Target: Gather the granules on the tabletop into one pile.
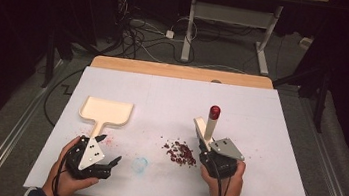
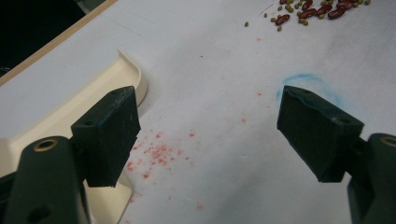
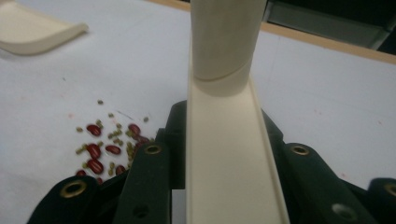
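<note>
- White table (image 1: 172,98) under dark surroundings, high view: beans (image 1: 179,152) lie at centre; left gripper (image 1: 105,156) at 8 o'clock beside the dustpan (image 1: 106,112); right gripper (image 1: 205,145) at 4 o'clock clamps a cream brush (image 1: 211,123).
- Left gripper view: jaws spread wide, holding nothing; dustpan at 9 o'clock.
- Right gripper view: jaws grip what seems the brush's handle; beans at 8 o'clock.

One dustpan (image 1: 107,111), one brush (image 1: 210,124), one bean pile (image 1: 180,152), two grippers.
</note>
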Demonstrator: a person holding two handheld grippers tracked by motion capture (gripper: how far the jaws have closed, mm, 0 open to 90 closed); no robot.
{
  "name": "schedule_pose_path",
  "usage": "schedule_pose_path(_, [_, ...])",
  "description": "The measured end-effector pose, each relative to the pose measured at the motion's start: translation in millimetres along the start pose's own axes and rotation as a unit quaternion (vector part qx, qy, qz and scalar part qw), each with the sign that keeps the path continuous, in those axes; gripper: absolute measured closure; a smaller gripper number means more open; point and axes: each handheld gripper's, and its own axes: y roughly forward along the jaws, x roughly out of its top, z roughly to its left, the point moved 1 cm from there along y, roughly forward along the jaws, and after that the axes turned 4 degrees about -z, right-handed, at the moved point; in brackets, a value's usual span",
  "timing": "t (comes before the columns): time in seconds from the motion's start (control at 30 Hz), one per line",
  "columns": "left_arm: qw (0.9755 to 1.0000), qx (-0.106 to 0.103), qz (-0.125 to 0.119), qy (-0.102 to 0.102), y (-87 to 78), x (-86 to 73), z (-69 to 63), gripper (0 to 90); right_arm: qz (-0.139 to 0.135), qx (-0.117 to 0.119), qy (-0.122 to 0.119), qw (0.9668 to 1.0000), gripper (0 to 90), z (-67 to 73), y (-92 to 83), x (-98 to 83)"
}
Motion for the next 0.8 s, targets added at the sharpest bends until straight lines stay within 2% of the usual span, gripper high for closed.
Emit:
schedule_pose_path(0.17, [1.0000,-0.003,0.001,0.004,1.3,0.7,-1.2,20.2,0.022,-0.005,-0.004,0.9998,67.6,4.7,10.4,-9.9])
schedule_pose_path(0.43, [1.0000,-0.007,0.003,0.001,3.2,0.4,-1.0,20.2,0.015,0.013,-0.032,0.9993,67.5,35.0,19.3,-7.9])
schedule_pose_path(0.57, [1.0000,-0.007,0.003,0.001,4.0,0.8,-1.2,20.2,0.009,0.020,-0.040,0.9989,67.5,45.6,23.4,-3.6])
schedule_pose_path(0.73, [1.0000,-0.006,0.005,0.000,4.4,0.5,-0.7,20.2,0.003,0.024,-0.032,0.9992,67.6,41.1,23.5,0.3])
schedule_pose_path(0.8, [1.0000,-0.005,0.005,0.000,3.8,0.5,-0.1,20.1,-0.002,0.022,-0.018,0.9996,67.6,36.5,21.2,3.6])
